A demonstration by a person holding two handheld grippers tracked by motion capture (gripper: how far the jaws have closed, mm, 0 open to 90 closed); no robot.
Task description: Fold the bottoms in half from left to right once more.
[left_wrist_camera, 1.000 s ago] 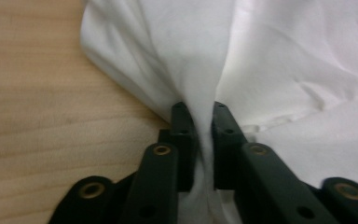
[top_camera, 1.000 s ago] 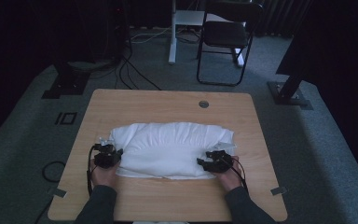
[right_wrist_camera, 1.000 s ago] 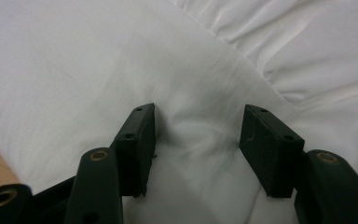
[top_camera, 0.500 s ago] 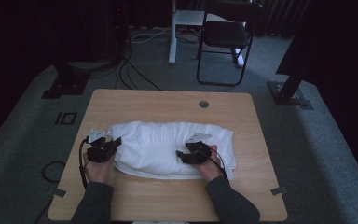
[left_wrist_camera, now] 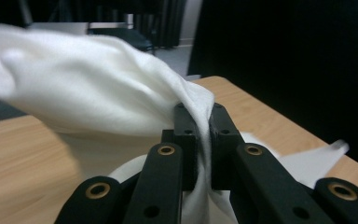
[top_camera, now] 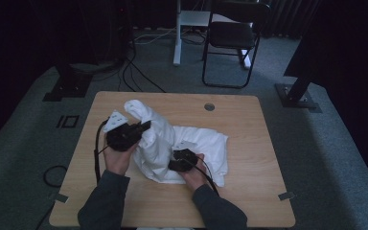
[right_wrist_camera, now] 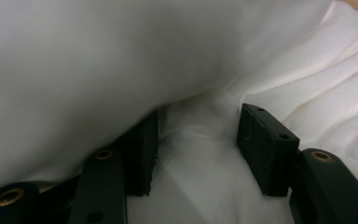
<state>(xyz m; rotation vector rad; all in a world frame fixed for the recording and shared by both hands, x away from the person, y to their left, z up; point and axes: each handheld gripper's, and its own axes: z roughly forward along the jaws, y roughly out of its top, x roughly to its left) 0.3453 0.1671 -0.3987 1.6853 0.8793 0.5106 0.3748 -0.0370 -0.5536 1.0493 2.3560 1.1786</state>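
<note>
A white cloth point(top_camera: 196, 141) lies crumpled on the wooden table point(top_camera: 249, 120). My left gripper point(top_camera: 146, 125) is shut on a fold of it and holds that end raised above the table, so the cloth hangs in a hump. In the left gripper view the jaws point(left_wrist_camera: 198, 109) pinch a thin ridge of the cloth point(left_wrist_camera: 74, 84). My right gripper point(top_camera: 172, 165) rests low on the cloth near its middle, by the front edge. Its jaws point(right_wrist_camera: 198, 116) stand apart and have just closed a little, with loose cloth point(right_wrist_camera: 121, 46) between and draped over them.
A round cable hole point(top_camera: 209, 107) sits near the table's far edge. Beyond the table stand a black chair point(top_camera: 237, 36) and a white desk leg point(top_camera: 176, 43). Cables point(top_camera: 134, 72) and two black stand bases point(top_camera: 69, 86) point(top_camera: 297, 96) lie on the grey carpet.
My left gripper has risen and pulled the cloth's left end up off the table. My right gripper has slid left from the cloth's right end toward its middle.
</note>
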